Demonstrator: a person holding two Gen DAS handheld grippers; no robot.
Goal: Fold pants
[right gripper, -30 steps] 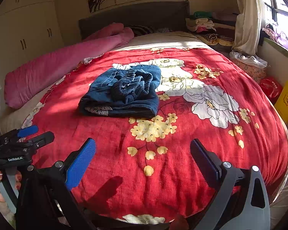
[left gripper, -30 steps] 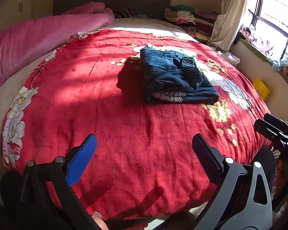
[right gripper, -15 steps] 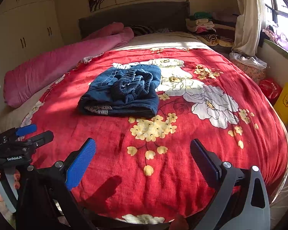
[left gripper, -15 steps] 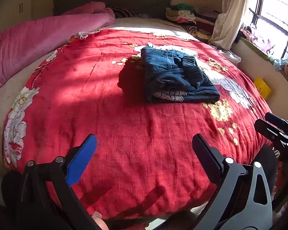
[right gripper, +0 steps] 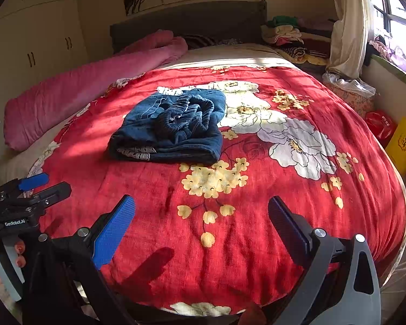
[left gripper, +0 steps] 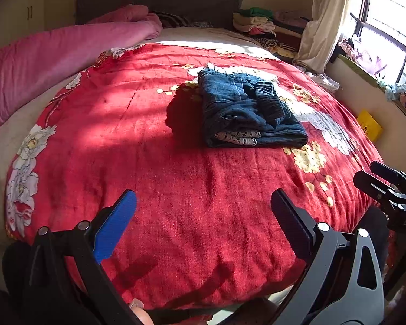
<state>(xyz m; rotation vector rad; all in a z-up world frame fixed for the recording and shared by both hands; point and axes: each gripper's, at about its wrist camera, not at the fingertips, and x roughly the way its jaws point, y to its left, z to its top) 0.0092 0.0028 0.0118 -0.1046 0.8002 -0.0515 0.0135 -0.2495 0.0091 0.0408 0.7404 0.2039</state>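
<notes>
Dark blue pants [left gripper: 246,111] lie folded in a compact bundle in the middle of the red flowered blanket [left gripper: 154,146]; they also show in the right wrist view [right gripper: 173,127], waistband on top. My left gripper [left gripper: 203,197] is open and empty, held at the near edge of the bed, well short of the pants. My right gripper [right gripper: 201,203] is open and empty, also at the near edge. Each gripper shows at the side of the other's view: the right one [left gripper: 392,189], the left one [right gripper: 32,189].
A pink duvet [right gripper: 89,81] lies along the bed's left side. Stacked clothes [right gripper: 289,35] sit by the headboard at the back right. A curtain [right gripper: 346,21], a yellow box [right gripper: 403,140] and a red bag [right gripper: 380,126] stand along the window wall on the right.
Both grippers have stayed open and almost still; the views have shifted only slightly. The pants have not moved.
</notes>
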